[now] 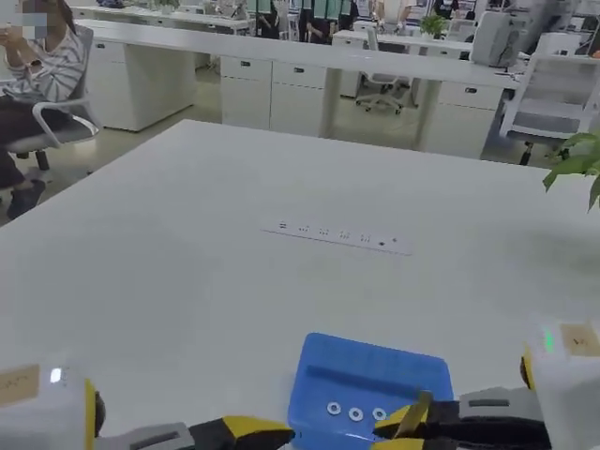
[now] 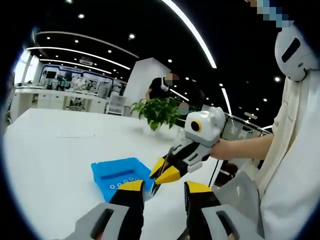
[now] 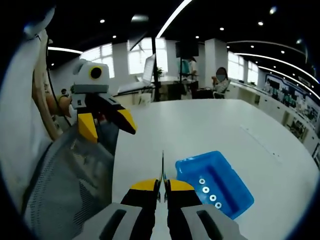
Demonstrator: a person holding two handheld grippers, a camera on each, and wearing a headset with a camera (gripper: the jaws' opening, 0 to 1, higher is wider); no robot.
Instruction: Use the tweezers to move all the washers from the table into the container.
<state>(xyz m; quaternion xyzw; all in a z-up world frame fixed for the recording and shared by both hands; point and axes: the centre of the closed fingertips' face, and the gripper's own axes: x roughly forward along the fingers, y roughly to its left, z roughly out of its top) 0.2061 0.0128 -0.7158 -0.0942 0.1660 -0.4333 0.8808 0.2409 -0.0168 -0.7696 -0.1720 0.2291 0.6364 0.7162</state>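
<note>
At the lower left of the head view, your left gripper (image 1: 265, 433) sits low over the white table (image 1: 187, 281). Its own view shows its yellow-tipped jaws standing well apart, with nothing between them.

Just to its right, close to you, is the blue container (image 1: 375, 354). The washers (image 1: 355, 412) lie in a short row on its floor, along the side nearest you. Three of them show from your head, and the right gripper view shows four in a line.

Right of that row, your right gripper (image 1: 405, 424) comes in from the right, its tip crossing in front of the container's right side. Its jaws are pinched narrow on the tweezers (image 3: 162, 167), whose thin blades stick straight out from between the yellow tips. In the right gripper view the tweezer points hang over bare table just beside the container's wall. Whether they carry a washer is too small to tell.

Farther back, mid-table, lies a flush socket strip (image 1: 337, 234), and a leafy plant (image 1: 577, 164) pokes in at the far right edge.
</note>
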